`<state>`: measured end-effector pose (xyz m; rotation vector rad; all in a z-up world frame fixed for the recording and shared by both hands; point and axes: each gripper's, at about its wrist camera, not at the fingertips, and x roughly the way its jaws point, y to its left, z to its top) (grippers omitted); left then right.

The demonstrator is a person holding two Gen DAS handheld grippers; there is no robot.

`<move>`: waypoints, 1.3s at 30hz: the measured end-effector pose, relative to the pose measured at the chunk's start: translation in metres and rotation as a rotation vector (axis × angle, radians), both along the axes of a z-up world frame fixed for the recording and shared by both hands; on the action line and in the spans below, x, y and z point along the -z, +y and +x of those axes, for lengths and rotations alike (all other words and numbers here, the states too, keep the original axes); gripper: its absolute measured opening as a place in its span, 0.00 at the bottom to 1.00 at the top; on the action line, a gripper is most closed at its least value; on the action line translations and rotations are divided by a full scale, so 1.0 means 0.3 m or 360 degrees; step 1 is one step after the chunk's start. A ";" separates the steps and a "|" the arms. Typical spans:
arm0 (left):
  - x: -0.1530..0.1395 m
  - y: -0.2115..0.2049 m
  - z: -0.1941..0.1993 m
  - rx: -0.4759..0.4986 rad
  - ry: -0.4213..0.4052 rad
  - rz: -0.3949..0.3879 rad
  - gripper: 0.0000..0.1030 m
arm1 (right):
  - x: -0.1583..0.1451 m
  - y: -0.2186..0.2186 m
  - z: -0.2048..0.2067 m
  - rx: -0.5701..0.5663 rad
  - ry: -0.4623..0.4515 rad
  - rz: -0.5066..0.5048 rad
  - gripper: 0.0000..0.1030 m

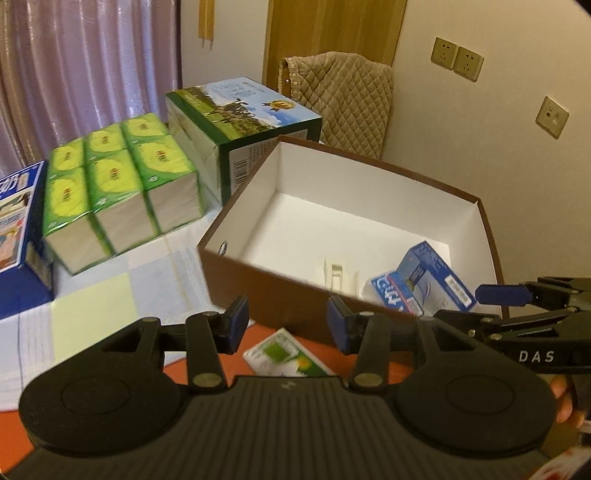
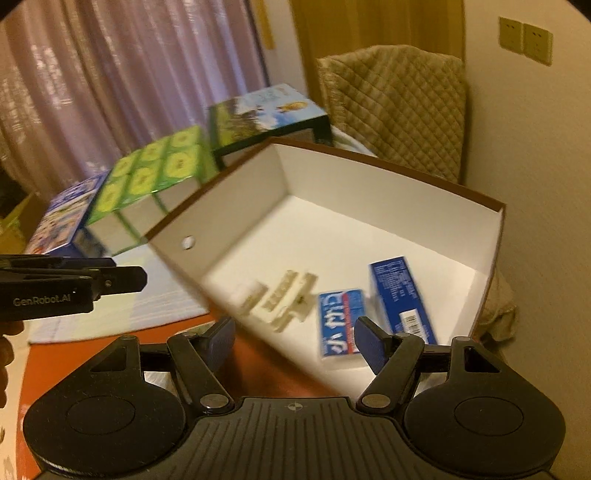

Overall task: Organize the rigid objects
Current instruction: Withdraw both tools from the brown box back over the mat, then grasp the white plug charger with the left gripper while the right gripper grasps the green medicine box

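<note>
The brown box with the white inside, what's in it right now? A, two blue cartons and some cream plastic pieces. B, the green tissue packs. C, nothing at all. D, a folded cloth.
A: the right wrist view shows two blue cartons and cream plastic pieces lying on the white floor of the brown box.

storage box (image 1: 258,280): brown, white inside | tissue packs (image 1: 118,184): green-yellow | chair cover (image 1: 351,99): beige (quilted diamonds)

A lived-in home room is showing here: pleated pink curtains (image 1: 74,70) are hanging at upper left, a quilted beige throw (image 1: 343,99) is draping a chair, wall sockets (image 1: 457,59) (upper right) are sitting beside a wooden door (image 1: 332,29).
</note>
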<state>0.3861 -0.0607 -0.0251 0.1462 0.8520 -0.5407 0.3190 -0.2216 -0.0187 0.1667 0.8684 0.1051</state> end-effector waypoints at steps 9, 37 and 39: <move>0.018 0.166 -0.153 -0.0127 0.0024 0.0017 0.41 | 0.023 0.095 -0.104 -0.0129 0.0055 0.0000 0.66; 0.185 0.624 -0.437 -0.0706 0.0228 0.0058 0.41 | 0.187 0.311 -0.194 -0.0511 0.0183 -0.0064 0.66; 0.192 0.629 -0.442 -0.0729 0.0226 0.0047 0.41 | 0.197 0.317 -0.182 -0.0518 0.0183 -0.0071 0.66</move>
